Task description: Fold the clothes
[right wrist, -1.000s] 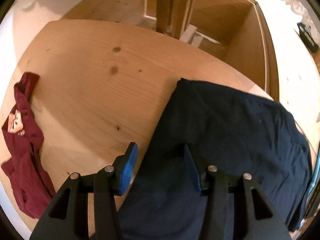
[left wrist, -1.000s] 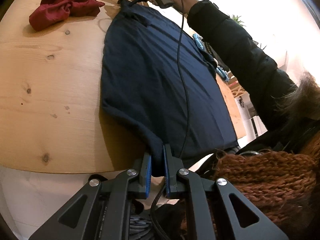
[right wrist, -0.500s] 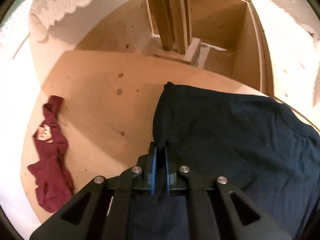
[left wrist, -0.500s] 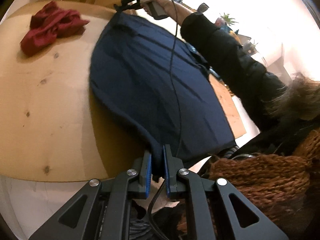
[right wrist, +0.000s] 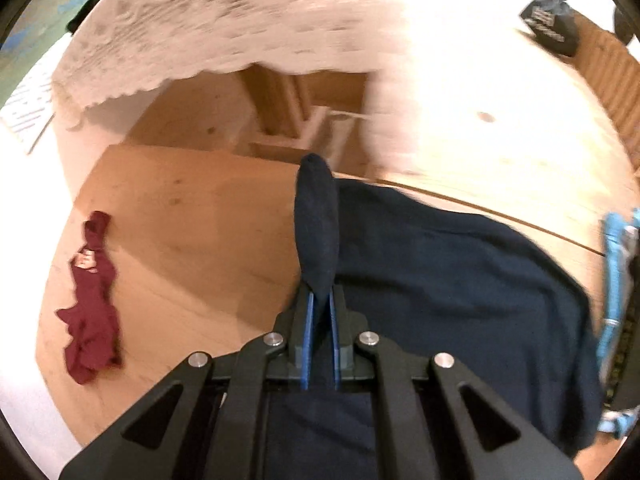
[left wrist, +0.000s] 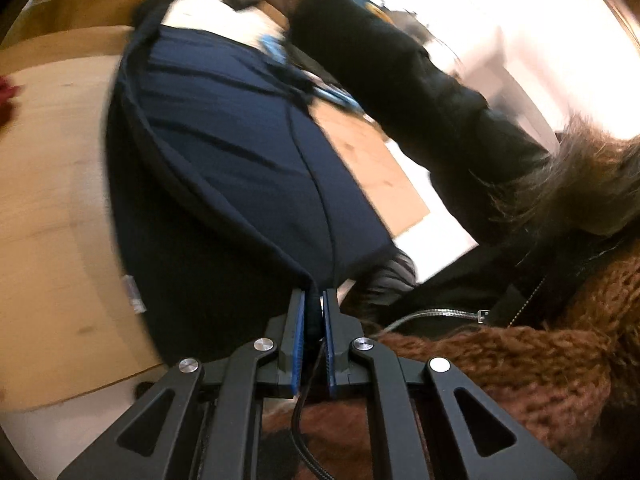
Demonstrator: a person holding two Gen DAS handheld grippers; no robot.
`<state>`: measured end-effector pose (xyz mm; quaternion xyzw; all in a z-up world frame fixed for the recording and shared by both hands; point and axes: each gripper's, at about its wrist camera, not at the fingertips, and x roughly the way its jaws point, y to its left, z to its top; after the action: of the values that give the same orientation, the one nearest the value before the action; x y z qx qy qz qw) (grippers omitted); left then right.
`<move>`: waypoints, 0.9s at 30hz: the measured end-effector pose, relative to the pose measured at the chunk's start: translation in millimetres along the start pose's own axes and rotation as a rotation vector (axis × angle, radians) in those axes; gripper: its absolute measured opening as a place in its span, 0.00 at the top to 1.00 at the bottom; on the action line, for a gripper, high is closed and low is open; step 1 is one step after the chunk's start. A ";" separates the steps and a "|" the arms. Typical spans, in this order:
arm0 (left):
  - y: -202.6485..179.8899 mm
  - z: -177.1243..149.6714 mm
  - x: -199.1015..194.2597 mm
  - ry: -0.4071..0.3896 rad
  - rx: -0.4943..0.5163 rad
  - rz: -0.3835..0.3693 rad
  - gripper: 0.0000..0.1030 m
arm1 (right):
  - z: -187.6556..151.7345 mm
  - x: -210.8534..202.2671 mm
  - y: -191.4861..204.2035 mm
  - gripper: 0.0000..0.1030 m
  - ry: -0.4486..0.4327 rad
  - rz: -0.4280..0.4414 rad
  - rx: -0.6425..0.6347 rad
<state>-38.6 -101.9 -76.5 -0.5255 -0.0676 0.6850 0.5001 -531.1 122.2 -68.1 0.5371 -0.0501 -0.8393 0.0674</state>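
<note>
Navy garment (right wrist: pixel 460 280), maroon garment (right wrist: pixel 92 312), pale wooden table (right wrist: pixel 192 220), rust knitted scarf (left wrist: pixel 520 368)

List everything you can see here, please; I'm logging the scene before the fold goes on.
navy garment: one, dark blue, spread on the table, one edge lifted by both grippers
red garment: one, dark red, crumpled on the table, apart from the navy one
wooden table: one, light wood
light blue item: pale blue, at the navy garment's far side; too blurred to name
cable: one, black, across the navy garment
left gripper: black, blue pads, shut on the navy garment
right gripper: black, blue pads, shut on the navy garment
sleeve: black, on the person's arm
scarf: brown knit
</note>
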 end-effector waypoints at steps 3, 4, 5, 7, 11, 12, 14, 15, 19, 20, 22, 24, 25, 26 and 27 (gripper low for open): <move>-15.8 7.9 42.2 0.100 0.059 -0.039 0.94 | -10.1 7.6 -23.3 0.93 0.015 -0.046 0.009; -17.1 9.8 53.0 0.124 0.068 -0.041 0.94 | -14.6 14.8 -30.5 0.93 0.027 -0.061 0.011; -16.7 11.9 64.3 0.149 0.070 -0.048 0.94 | -18.1 22.3 -37.0 0.93 0.035 -0.065 0.020; -14.8 14.2 82.9 0.193 0.073 -0.060 0.94 | -23.8 37.2 -48.7 0.93 0.048 -0.069 0.038; -4.3 14.6 101.9 0.249 0.036 -0.071 0.93 | -31.5 65.1 -63.8 0.93 0.070 -0.076 0.057; -0.6 14.0 103.1 0.254 0.018 -0.070 0.92 | -33.2 71.9 -65.6 0.92 0.078 -0.087 0.054; 3.0 10.7 102.5 0.259 -0.014 -0.058 0.81 | -35.5 79.6 -67.2 0.79 0.086 -0.124 0.054; 2.4 8.6 99.9 0.256 -0.022 -0.054 0.79 | -36.2 78.5 -67.9 0.74 0.069 -0.135 0.054; -1.6 -5.5 79.2 0.233 -0.029 -0.002 0.68 | -38.7 58.7 -73.7 0.65 0.030 -0.087 0.074; -1.4 -12.1 67.8 0.211 -0.046 0.015 0.67 | -39.9 49.0 -75.3 0.65 0.015 -0.084 0.078; 0.9 -22.0 49.1 0.177 -0.077 0.044 0.67 | -45.8 24.7 -76.2 0.65 -0.022 -0.089 0.077; 2.5 -33.4 26.7 0.133 -0.090 0.117 0.67 | -53.4 -1.6 -75.8 0.65 -0.058 -0.100 0.063; 4.0 -36.8 18.5 0.115 -0.106 0.132 0.67 | -56.6 -11.5 -76.2 0.65 -0.068 -0.119 0.054; 5.7 -40.0 10.1 0.098 -0.122 0.142 0.67 | -60.8 -20.4 -80.1 0.65 -0.078 -0.148 0.060; 5.1 -42.1 4.4 0.081 -0.126 0.154 0.67 | -66.1 -30.1 -82.6 0.65 -0.089 -0.161 0.058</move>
<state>-8.4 -119.4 -100.9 -0.5866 -0.0497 0.6941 0.4144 -463.5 207.9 -81.7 0.5032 -0.0341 -0.8633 -0.0184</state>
